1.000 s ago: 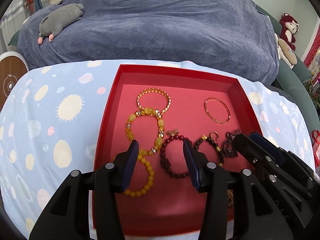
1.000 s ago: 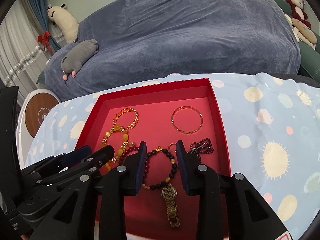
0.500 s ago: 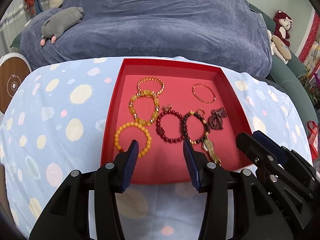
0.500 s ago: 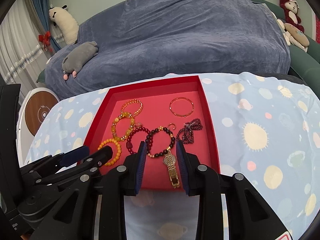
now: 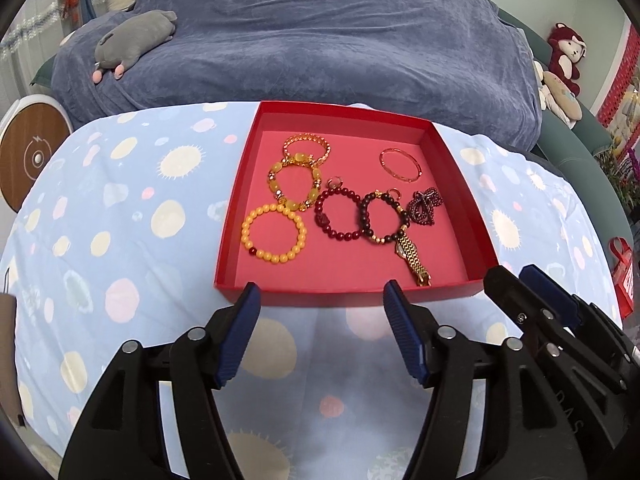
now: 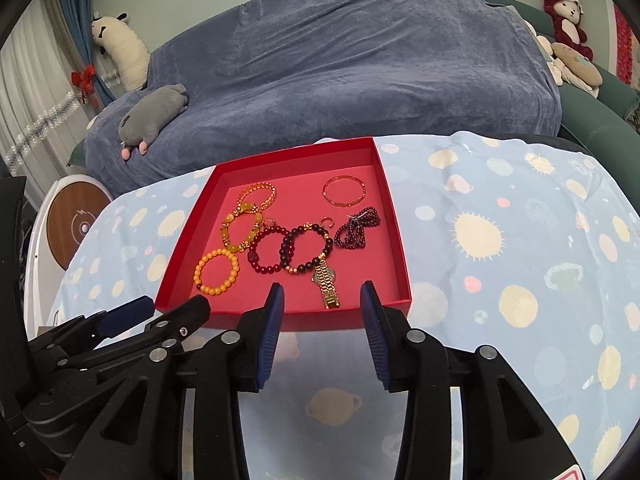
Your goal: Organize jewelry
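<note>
Blue cloth with suns and planets covers the worktop (image 5: 120, 240), and both pairs of tongs hang over the bare cloth on the near side of the red box (image 5: 456, 184). The left tongs (image 5: 320, 312) are open with nothing between them, and their jaws have just been opening wider. The right tongs (image 6: 322, 308) are open and empty too, and they have just been opening as well. Seen from the left camera, the right tongs sit close beside the left ones.

All the jewelry looks like it is already in the box, so I think the sorting is almost done or finished. To do the next bit well, come down slowly on one piece only. The beads are round and may roll or slip, so pinch the string part gently.

Just past the right tongs, inside the box, lies the gold watch (image 6: 326, 284). Just past the left tongs lies the yellow bead bracelet (image 5: 274, 234). Behind those are the red bead bracelet (image 5: 340, 216) and the dark bead bracelet (image 5: 384, 218), which overlap. The dark bracelet also touches the watch. To their right is a purple bead bunch (image 5: 425, 210). Farther back are the amber bracelet (image 5: 295, 186), the thin gold bead bracelet (image 5: 306, 146) and, well apart, the gold bangle (image 5: 401, 164).

Behind the worktop is a sofa under a blue blanket (image 5: 320, 52).
</note>
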The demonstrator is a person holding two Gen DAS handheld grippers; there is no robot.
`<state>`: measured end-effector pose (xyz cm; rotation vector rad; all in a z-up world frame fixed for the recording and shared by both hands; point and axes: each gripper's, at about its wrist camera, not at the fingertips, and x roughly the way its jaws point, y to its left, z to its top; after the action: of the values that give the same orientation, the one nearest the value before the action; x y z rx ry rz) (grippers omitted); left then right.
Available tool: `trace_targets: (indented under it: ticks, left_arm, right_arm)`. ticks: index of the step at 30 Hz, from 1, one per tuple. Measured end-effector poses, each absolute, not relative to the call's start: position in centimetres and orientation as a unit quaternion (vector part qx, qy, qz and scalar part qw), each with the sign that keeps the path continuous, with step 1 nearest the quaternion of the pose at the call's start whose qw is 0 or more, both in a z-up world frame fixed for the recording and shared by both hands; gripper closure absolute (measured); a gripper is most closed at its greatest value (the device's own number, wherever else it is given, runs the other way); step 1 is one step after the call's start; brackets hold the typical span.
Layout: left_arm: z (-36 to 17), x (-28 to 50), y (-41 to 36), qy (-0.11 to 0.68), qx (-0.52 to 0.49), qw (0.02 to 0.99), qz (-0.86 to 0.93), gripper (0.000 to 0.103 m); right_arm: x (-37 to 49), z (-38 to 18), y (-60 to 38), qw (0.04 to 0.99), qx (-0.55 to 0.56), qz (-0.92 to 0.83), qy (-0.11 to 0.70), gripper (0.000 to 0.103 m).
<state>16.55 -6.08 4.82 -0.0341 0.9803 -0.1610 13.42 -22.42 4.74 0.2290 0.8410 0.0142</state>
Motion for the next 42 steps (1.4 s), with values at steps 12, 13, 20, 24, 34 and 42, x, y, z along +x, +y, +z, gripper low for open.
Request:
trace_targets:
  ticks: [12,13,20,24,34,42]
  left_arm:
    - [4.8,14.7,-5.5,0.467,-0.014,0.882,-0.064,0.027]
    - [4.8,14.7,-5.3,0.468,-0.016,0.882,-0.062,0.024]
    - [4.9,14.2,-4.8,0.464,-0.016,0.884,-0.049,0.015]
    - [4.8,14.1,-4.6,0.467,-0.018,0.883,-0.045,0.013]
    - [4.4,14.0,-4.0,0.469,-0.027,0.882,-0.036,0.011]
    - [4.5,13.9,-4.1,0.464,-0.019,0.885,-0.032,0.011]
  right_arm:
    - [11.6,4.5,-22.9,0.908,0.11,-0.007,0.405,0.042]
    - [11.4,4.6,-23.1,0.908,0.111,-0.011,0.404,0.036]
    - [10.9,4.6,-23.6,0.909,0.11,-0.022,0.401,0.024]
    - [10.9,4.6,-23.7,0.908,0.11,-0.021,0.405,0.019]
    - [10.3,4.4,-23.5,0.911,0.092,-0.034,0.4,0.007]
    - [10.3,4.2,-23.7,0.909,0.088,-0.046,0.405,0.007]
